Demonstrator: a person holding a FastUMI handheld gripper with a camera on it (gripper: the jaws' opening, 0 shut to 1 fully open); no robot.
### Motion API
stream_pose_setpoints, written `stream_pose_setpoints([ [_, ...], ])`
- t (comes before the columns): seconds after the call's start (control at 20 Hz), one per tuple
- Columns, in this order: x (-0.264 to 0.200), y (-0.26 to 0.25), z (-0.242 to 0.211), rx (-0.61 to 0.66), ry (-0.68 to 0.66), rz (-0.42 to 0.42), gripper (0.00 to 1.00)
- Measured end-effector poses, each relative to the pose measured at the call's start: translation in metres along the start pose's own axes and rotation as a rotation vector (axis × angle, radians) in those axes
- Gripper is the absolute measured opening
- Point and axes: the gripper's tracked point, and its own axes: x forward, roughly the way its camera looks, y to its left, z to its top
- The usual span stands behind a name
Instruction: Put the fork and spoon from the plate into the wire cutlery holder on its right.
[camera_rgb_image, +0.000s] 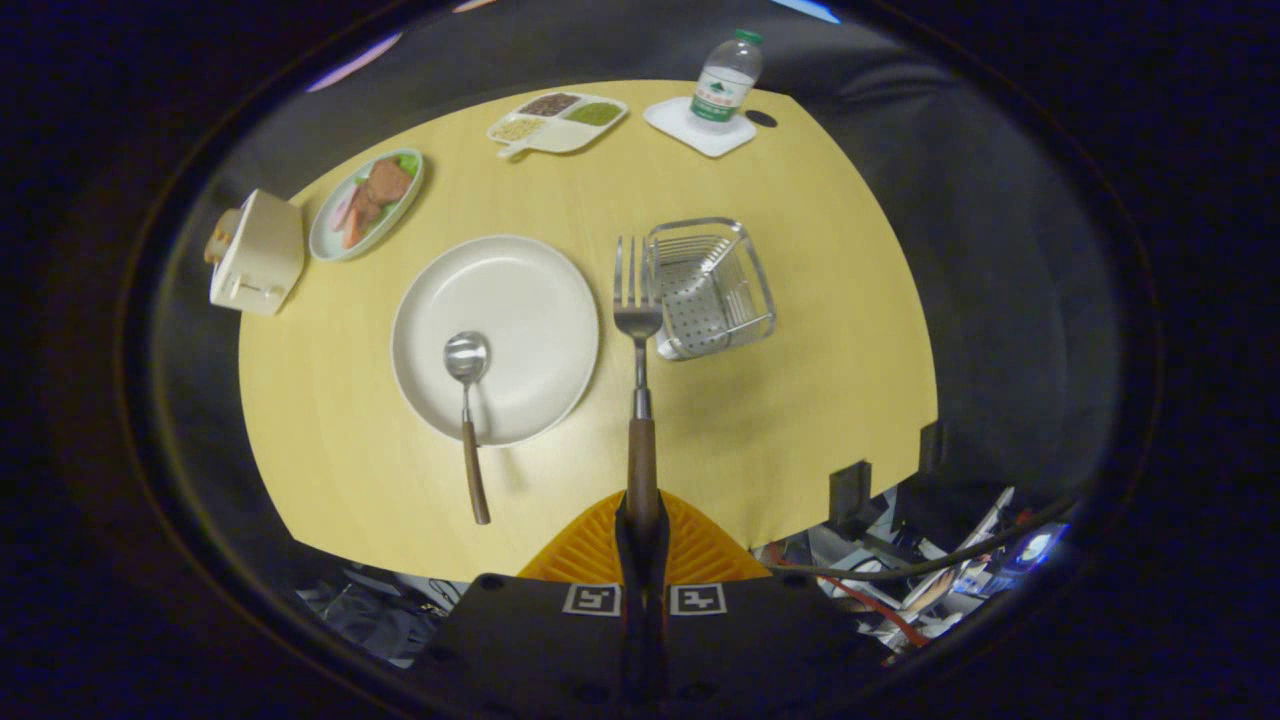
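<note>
My gripper (641, 520) is shut on the wooden handle of the fork (638, 330), which is lifted above the table and points straight ahead. Its metal tines reach the near left rim of the wire cutlery holder (712, 288), which stands just right of the round white plate (495, 338). The spoon (467, 400) rests with its bowl inside the plate and its wooden handle sticking out over the plate's near rim onto the table, left of my fingers.
On the yellow wooden table (800, 400) stand a cream toaster-like box (257, 251) at the far left, a dish of food (366, 203), a divided tray (556, 121) and a water bottle (725, 82) on a white coaster. Cables and clutter lie below the table's near right edge.
</note>
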Motion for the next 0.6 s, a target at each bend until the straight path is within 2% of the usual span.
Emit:
stream_pose_setpoints([
  [0.2,0.016,-0.025,0.014,0.049,0.069,0.025,0.04],
  [0.6,0.05,-0.027,0.02,0.063,0.217,0.097,0.05],
])
